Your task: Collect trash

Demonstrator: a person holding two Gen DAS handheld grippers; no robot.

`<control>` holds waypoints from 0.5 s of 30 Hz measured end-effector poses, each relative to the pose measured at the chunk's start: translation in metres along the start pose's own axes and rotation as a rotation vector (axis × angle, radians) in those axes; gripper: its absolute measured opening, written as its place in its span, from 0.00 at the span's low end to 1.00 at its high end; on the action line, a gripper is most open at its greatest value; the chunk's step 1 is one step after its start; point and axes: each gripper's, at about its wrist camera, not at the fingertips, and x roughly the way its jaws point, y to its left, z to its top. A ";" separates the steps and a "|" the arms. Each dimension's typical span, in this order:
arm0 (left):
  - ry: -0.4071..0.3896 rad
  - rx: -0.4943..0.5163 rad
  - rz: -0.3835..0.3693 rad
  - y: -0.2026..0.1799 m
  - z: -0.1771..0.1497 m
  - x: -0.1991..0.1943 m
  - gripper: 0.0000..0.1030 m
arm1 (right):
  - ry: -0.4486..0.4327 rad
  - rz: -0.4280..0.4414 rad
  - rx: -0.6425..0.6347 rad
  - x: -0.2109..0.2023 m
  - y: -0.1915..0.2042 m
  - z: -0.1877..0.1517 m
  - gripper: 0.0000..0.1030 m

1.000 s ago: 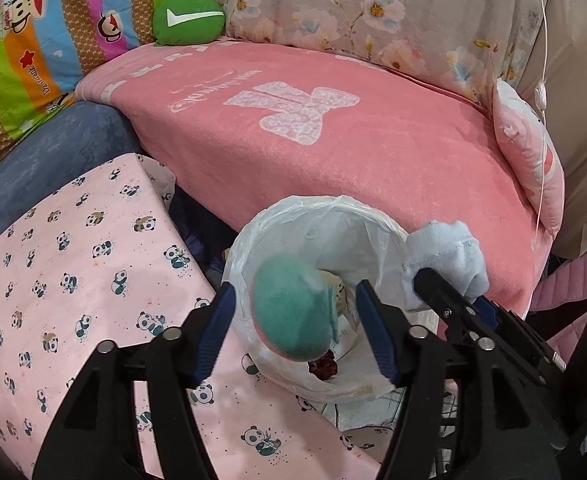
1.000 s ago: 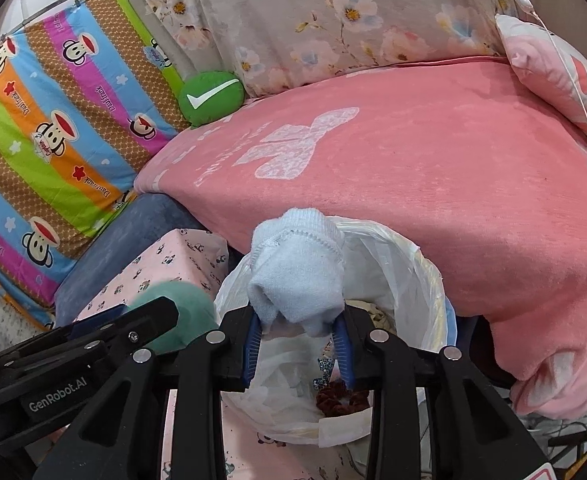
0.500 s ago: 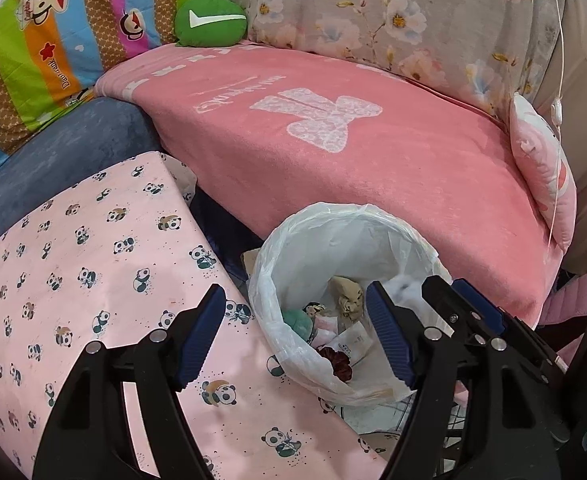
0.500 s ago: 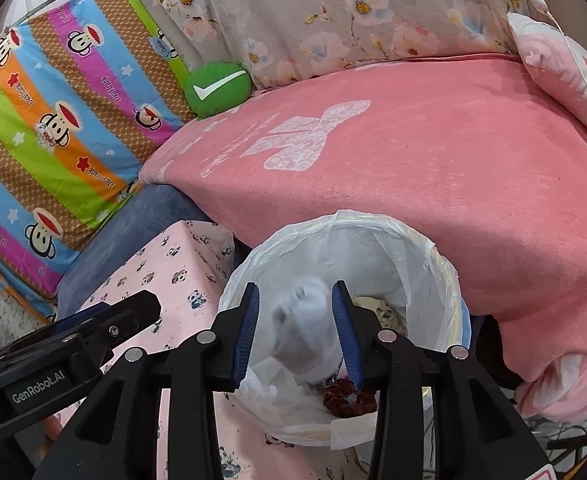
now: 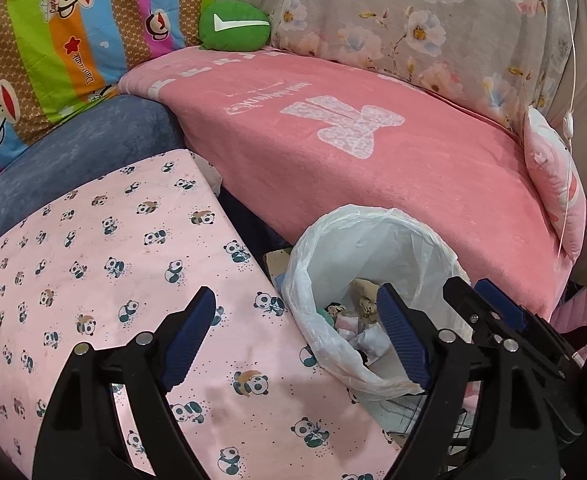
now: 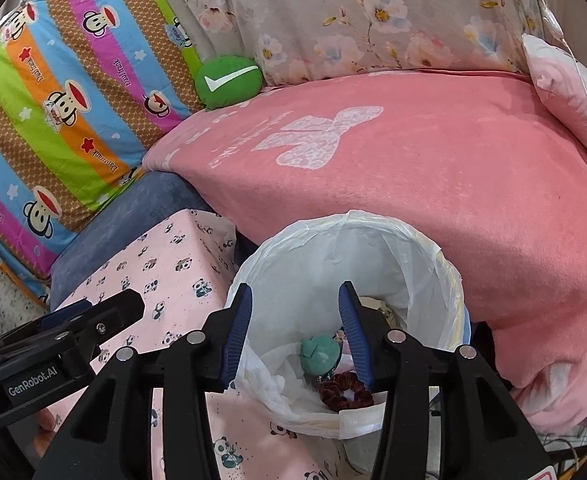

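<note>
A trash bin lined with a white plastic bag point(image 5: 373, 236) point(image 6: 333, 240) stands between the panda-print surface and the pink bed. Inside lie a teal-green sock point(image 6: 318, 354), a dark red scrunchie point(image 6: 345, 390) and paper scraps point(image 5: 353, 326). My left gripper point(image 5: 293, 336) is open and empty, over the bin's left rim and the panda-print surface. My right gripper point(image 6: 295, 336) is open and empty, right above the bin's mouth. The right gripper also shows in the left wrist view point(image 5: 489, 312), and the left gripper shows in the right wrist view point(image 6: 93, 320).
A pink panda-print surface point(image 5: 93, 260) lies left of the bin. A pink blanket covers the bed point(image 5: 353, 152) behind it. A green check-mark cushion point(image 5: 233, 26), a striped monkey-print quilt point(image 6: 61, 92), a floral cloth point(image 6: 373, 20) and a pink pillow point(image 5: 553, 184) lie around.
Both grippers opened and let go: the teal-green sock and the light blue sock dropped into the bin. Both grippers have pulled back and up from the bin.
</note>
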 end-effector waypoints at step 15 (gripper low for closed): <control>-0.003 0.019 0.125 0.027 -0.028 -0.013 0.90 | 0.039 -0.103 -0.167 -0.017 0.019 -0.017 0.83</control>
